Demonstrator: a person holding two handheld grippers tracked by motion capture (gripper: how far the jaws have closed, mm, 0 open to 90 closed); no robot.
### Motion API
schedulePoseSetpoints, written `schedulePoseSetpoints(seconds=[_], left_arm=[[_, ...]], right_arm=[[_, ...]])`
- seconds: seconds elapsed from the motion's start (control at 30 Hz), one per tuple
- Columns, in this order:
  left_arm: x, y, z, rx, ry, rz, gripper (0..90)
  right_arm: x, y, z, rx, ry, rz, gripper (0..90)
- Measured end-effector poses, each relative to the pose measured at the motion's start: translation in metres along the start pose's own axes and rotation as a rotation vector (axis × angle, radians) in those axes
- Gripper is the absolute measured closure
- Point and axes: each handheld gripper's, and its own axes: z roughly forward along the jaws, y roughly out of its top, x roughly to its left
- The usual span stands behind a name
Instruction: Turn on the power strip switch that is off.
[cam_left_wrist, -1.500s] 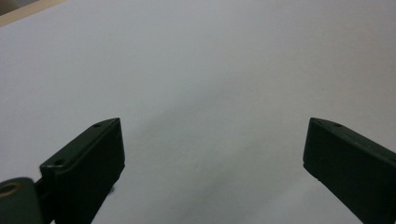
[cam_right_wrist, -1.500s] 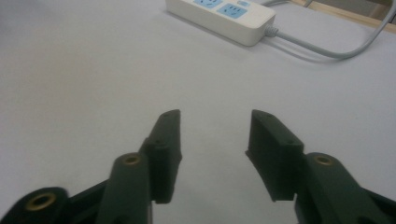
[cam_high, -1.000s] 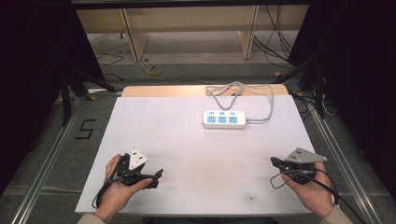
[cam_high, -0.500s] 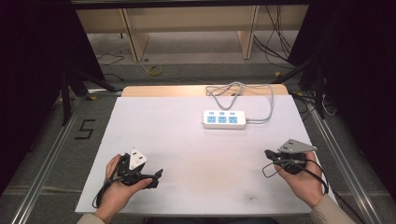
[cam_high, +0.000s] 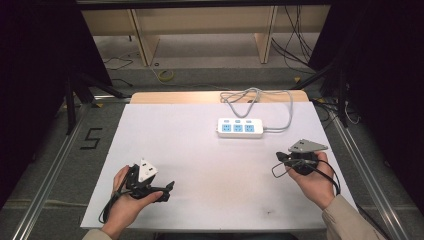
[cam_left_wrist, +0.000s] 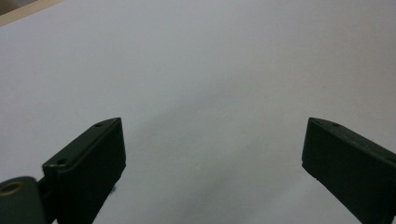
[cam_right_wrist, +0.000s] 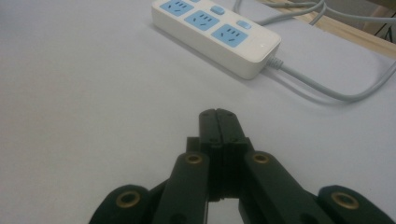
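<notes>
Lying ahead of your right gripper (cam_right_wrist: 218, 116), the power strip (cam_right_wrist: 215, 32) sat flat on the table (cam_high: 190, 150), its cable (cam_right_wrist: 327, 88) trailing off beyond it. You kept that gripper's jaws pressed together, empty, near the strip. Your left gripper (cam_left_wrist: 212, 154) stood wide open over bare table, well apart from it.

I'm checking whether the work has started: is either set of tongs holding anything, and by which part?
Nothing is held. The left tongs stand open over bare table; the right tongs are shut on nothing, short of the power strip.
</notes>
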Motion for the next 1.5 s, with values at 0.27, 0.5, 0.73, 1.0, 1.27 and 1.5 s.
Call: schedulePoseSetpoints(seconds=[0.27, 0.5, 0.73, 1.0, 1.27, 1.5], left_arm=[[0.0, 0.0, 0.0, -0.001, -0.001, -0.001, 5.9], [0.0, 0.0, 0.0, 0.0, -0.002, 0.0, 5.9], [0.0, 0.0, 0.001, 0.002, -0.004, 0.003, 6.0], [-0.001, 0.0, 0.001, -0.001, -0.006, 0.002, 6.1], [-0.001, 0.0, 0.001, 0.0, -0.008, 0.004, 6.1], [-0.001, 0.0, 0.002, -0.001, -0.009, 0.002, 6.1]], right_arm=[[-0.002, 0.006, 0.009, 0.006, 0.0, 0.003, 90.0], [-0.002, 0.009, 0.014, 0.008, -0.001, 0.008, 90.0], [-0.003, 0.014, 0.019, 0.007, 0.002, 0.012, 90.0], [-0.004, 0.018, 0.025, 0.009, 0.002, 0.017, 90.0], [-0.003, 0.022, 0.032, 0.014, 0.005, 0.021, 90.0], [-0.004, 0.025, 0.035, 0.014, 0.002, 0.025, 90.0]])
